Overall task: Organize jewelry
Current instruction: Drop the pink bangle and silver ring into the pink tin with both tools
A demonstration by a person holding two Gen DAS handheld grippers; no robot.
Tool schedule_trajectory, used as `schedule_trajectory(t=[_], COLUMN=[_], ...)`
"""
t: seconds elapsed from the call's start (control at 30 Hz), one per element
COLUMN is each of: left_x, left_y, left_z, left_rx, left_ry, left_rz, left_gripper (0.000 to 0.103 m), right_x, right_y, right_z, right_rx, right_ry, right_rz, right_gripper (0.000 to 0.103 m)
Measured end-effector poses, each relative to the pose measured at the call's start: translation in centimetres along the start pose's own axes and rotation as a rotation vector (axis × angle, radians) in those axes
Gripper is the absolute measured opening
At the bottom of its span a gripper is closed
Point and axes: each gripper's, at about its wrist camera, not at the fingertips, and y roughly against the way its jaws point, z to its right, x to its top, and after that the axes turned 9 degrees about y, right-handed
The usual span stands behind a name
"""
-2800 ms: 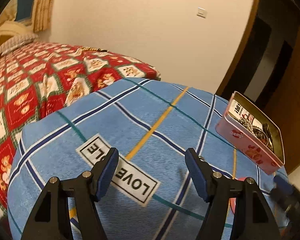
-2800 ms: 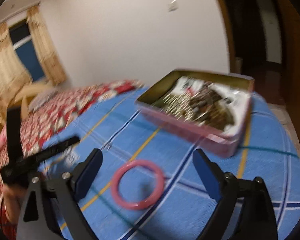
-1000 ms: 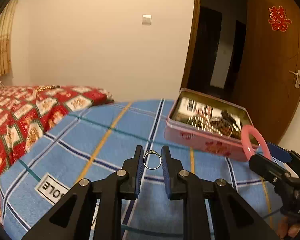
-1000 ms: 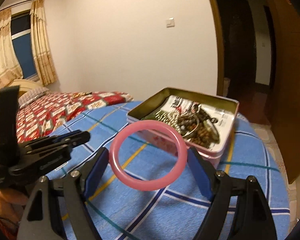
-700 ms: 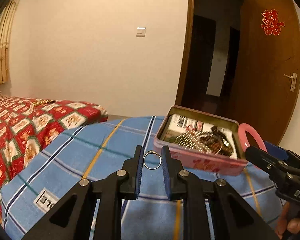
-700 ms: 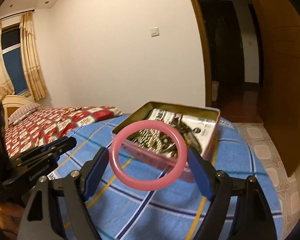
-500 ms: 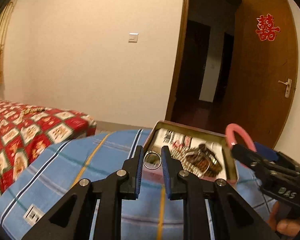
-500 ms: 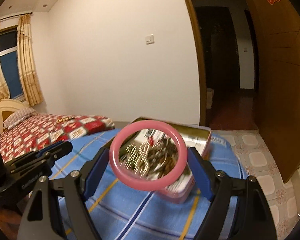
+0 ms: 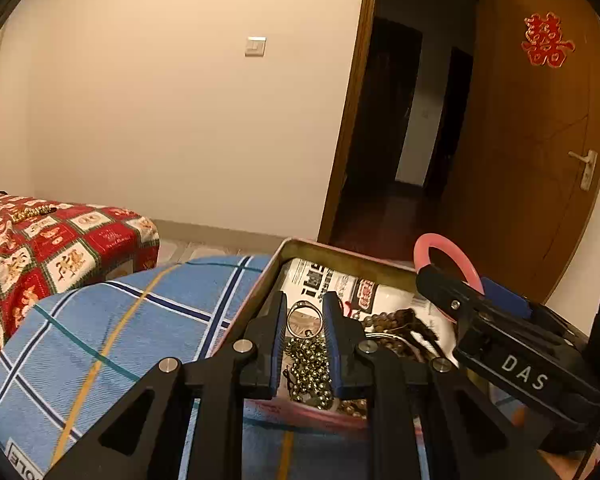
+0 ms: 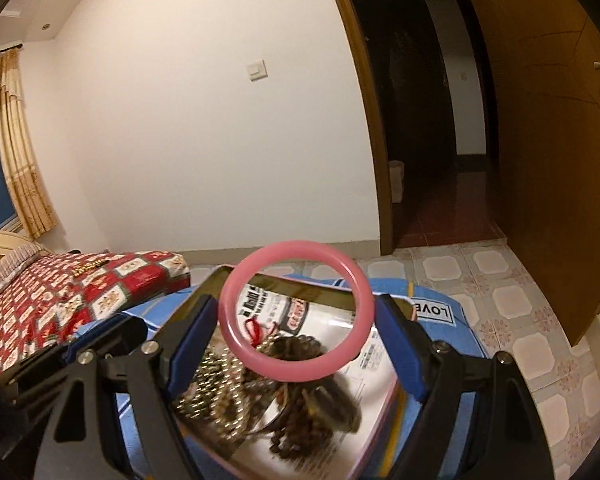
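left wrist view: the left gripper (image 9: 305, 322) is hanging over the near end of the tin (image 9: 340, 254).
left jaws: they are pinching a small silver ring (image 9: 304, 318) between the blue pads (image 9: 277, 340), the ring standing upright at the fingertips.
tin: it is sitting open on the blue plaid cloth (image 9: 100, 332), holding a ball chain (image 9: 308, 372), dark beads (image 9: 404, 320) and printed paper (image 9: 340, 286).
right gripper seen from here: it is reaching in from the right, with the pink bangle (image 9: 446, 258) sticking up above the tin's far right rim.
background: a red quilt (image 9: 40, 240) is lying to the left; a wooden door (image 9: 540, 140) is standing open behind.

right wrist view: the right gripper (image 10: 296, 312) is hovering above the tin (image 10: 220, 276).
right jaws: they are gripping the bangle (image 10: 244, 344) across its width, its hole facing the camera.
tin contents: beads (image 10: 300, 424) and ball chain (image 10: 204, 392) are lying blurred below the bangle.
left gripper seen from here: its black body (image 10: 80, 348) is showing at the lower left; its jaws cannot be told from this side.
floor: patterned tiles (image 10: 520, 300) are showing beyond the cloth.
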Motion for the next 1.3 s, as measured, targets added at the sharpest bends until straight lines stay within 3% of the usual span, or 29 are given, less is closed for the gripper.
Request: schedule_trajectory(t=[0.17,0.2,0.23,0.53,0.73,0.8,0.93,1.0,1.03,1.17,1.3], left_x=[0.0,0.0,0.0,-0.8,-0.5,-0.4,-0.4,-0.4,-0.3,-0.5,-1.5], left_y=[-1.9,-2.3,-2.6,-4.9,-4.4,-4.3,-2.8,-1.6,-0.9,1.0,2.1], left_z=[0.3,0.4,0.6,0.4,-0.9,-1.5,-2.3,-2.7,-3.0,-4.1,-5.7], left_rx=[0.019,0.022,0.024,0.054,0.041,0.042,0.006,-0.028,-0.005,0.023,0.136], left_ry=[0.006,0.006,0.003,0.020,0.085,0.111,0.145,0.173,0.186,0.226,0.245], left_rz=[-0.038,-0.043,-0.052,-0.134,-0.135,-0.139,-0.103,-0.063,-0.034,0.035,0.061], left_gripper=[0.018,0.014,0.004,0.003,0.004,0.007,0.046,0.055,0.063,0.067,0.067], right_x=[-0.5,-0.4,-0.4,-0.2,-0.2,-0.2,-0.2,0.0,0.1,0.3,0.1], right_y=[-1.5,-1.8,-2.0,-2.8,-3.2,-3.1,-2.7,-1.9,-1.5,0.1,-0.4], right_z=[0.9,1.0,1.1,1.3,1.0,0.9,1.4,1.9,2.1,3.1,3.2], right_rx=[-0.008,-0.012,-0.013,-0.021,0.009,0.022,0.048,0.043,0.039,-0.006,-0.044], right_ry=[-0.011,-0.006,-0.004,0.006,0.031,0.029,-0.004,-0.033,-0.046,-0.097,-0.108], right_rz=[-0.049,-0.056,-0.060,-0.087,-0.120,-0.119,-0.100,-0.063,-0.041,0.046,0.038], right_gripper=[0.083,0.083,0.083,0.083,0.084,0.084,0.089,0.089,0.089,0.090,0.092])
